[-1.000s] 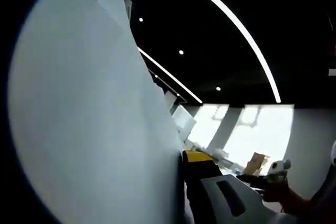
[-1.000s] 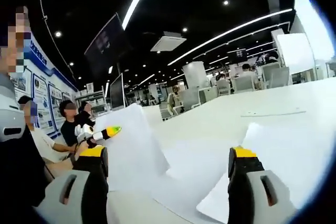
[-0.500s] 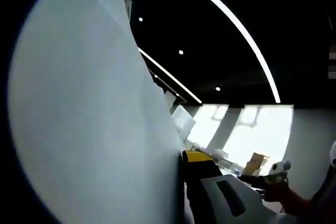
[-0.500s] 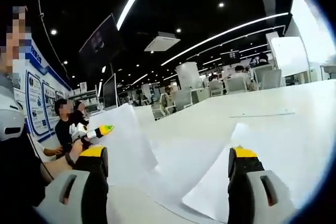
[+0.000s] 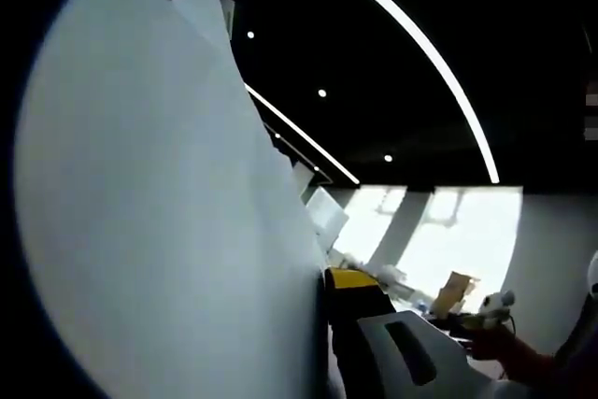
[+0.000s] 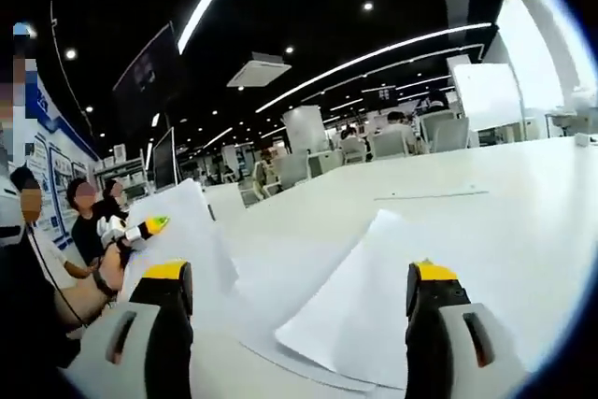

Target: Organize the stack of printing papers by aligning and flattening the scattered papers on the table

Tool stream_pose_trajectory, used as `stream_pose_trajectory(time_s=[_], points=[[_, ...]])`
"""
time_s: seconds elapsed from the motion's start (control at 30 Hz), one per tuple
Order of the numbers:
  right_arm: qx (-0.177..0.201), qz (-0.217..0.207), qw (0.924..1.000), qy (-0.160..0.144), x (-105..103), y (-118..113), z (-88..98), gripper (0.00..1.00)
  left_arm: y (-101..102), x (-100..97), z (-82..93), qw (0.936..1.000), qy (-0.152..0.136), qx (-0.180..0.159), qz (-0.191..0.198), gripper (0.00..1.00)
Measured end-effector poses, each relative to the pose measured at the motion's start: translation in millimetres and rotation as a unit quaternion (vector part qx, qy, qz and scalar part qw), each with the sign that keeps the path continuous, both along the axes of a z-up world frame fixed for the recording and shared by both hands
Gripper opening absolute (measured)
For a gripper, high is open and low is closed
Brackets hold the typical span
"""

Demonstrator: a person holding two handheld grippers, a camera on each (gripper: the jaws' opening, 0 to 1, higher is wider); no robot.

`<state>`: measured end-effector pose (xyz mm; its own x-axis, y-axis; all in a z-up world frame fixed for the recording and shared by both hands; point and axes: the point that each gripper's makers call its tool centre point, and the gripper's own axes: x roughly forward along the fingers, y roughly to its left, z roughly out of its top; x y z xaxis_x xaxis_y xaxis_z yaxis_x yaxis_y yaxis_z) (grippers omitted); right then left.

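Between my parted right fingers (image 6: 297, 301) lie loose papers (image 6: 374, 315) to align; left fingers (image 5: 322, 324) pinch a sheet (image 5: 159, 221).

One desk (image 6: 486, 184); on it, two loose paper sheets can be told apart: one sheet (image 6: 364, 310) lying curled near the right gripper (image 6: 297, 310), and one sheet (image 6: 187, 240) standing up at the desk's left end, held by the left gripper (image 6: 149, 227); beneath the curled one lies more paper, its sheets too merged to count; one large sheet (image 5: 159, 212) fronts the left gripper view; two grippers; beyond the desk, several chairs, too small to count.
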<state>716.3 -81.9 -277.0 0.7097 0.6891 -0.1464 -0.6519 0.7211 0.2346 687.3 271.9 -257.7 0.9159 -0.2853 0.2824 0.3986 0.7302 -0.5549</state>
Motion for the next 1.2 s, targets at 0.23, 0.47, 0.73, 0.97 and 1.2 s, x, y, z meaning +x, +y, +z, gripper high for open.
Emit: stream_pose_trajectory(time_s=[0.23,0.47,0.73,0.97,1.2], points=[[-0.006,-0.015,0.9999,0.001,2.4,-11.5,-1.0,0.90,-0.2,-0.1,-0.5,1.0000,0.000,0.000,0.000,0.09],[-0.013,-0.043,0.9990,0.007,7.4,-25.1,-4.2,0.90,0.8,0.3,-1.2,1.0000,0.001,0.001,0.001,0.09],[-0.021,-0.086,0.9958,0.022,13.8,-45.4,-13.0,0.90,1.0,0.7,-1.9,1.0000,0.002,0.002,0.001,0.09],[-0.039,-0.170,0.9842,0.033,25.9,-82.1,-22.9,0.90,0.0,0.3,-1.6,1.0000,0.002,0.003,0.000,0.09],[-0.085,-0.197,0.9763,0.028,27.6,-96.9,-32.2,0.90,-0.5,-0.1,-0.9,1.0000,0.002,0.003,0.000,0.09]])
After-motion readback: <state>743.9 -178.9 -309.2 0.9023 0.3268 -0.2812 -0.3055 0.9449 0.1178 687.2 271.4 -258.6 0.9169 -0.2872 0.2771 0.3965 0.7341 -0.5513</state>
